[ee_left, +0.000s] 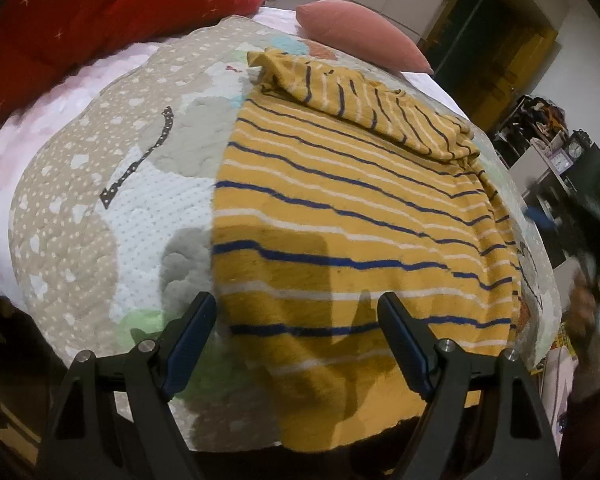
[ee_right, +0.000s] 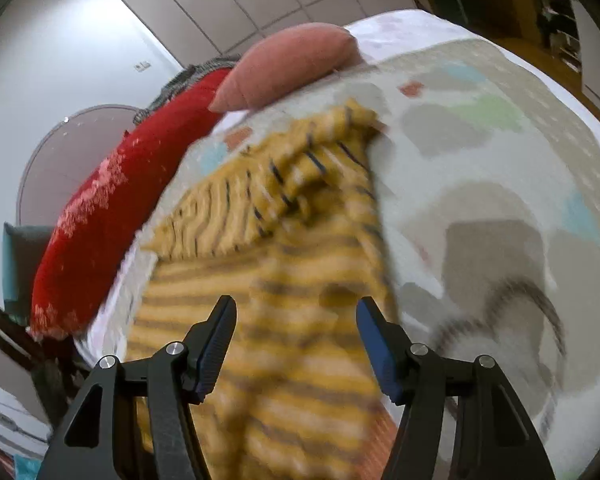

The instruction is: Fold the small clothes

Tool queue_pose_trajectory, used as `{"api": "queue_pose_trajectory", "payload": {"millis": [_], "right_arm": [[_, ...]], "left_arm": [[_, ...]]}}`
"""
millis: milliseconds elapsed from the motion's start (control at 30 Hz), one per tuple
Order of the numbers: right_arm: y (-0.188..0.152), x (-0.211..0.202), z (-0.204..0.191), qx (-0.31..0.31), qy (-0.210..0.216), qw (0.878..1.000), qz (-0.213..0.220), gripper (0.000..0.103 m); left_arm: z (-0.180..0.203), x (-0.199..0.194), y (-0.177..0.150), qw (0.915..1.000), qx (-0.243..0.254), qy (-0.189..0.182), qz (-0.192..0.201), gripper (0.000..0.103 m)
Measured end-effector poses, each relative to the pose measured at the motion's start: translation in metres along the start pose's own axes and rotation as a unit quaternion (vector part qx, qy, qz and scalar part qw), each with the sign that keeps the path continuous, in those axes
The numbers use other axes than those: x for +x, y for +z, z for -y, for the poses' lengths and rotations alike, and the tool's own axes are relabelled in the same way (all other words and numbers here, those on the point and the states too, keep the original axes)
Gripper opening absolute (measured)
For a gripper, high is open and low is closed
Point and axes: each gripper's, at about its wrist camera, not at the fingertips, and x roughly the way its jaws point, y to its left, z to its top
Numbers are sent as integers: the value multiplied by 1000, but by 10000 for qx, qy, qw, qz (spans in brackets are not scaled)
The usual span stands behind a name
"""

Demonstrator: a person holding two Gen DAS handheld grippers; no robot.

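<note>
Striped garment [ee_left: 340, 220] lies on patterned quilt [ee_left: 100, 220] near pink pillow [ee_left: 360, 36].

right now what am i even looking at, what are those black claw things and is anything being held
Each picture comes from a camera mounted on a hand-held gripper, looking out along its two fingers. One shows the left gripper, the other the right gripper; a person holds one in each hand. Both stand open and hold nothing. Below them a yellow striped garment lies on a patterned quilt on a bed, its far end already folded over. Behind it are a pink cushion and a red pillow.
</note>
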Motion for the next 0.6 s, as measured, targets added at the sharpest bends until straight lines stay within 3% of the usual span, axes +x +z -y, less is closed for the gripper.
{"api": "queue_pose_trajectory", "payload": {"millis": [133, 267, 300, 333, 433, 600], "right_arm": [[44, 52, -10, 297, -74, 9995, 45, 67], [71, 105, -8, 794, -423, 9958, -156, 64], [74, 110, -5, 901, -438, 9949, -145, 44], [76, 116, 1, 1094, -343, 9933, -140, 16], [77, 111, 18, 1444, -126, 9894, 75, 12], [73, 81, 41, 1598, -751, 9831, 477, 8]], "left_arm": [[-4, -3, 0, 10000, -52, 6, 4, 82], [-18, -11, 1, 9997, -203, 17, 114, 82], [-19, -13, 0, 9997, -217, 25, 132, 82], [-22, -15, 0, 9996, -224, 39, 154, 82], [-31, -23, 1, 9994, -196, 99, 263, 82], [-41, -20, 5, 9992, -244, 34, 301, 82]]}}
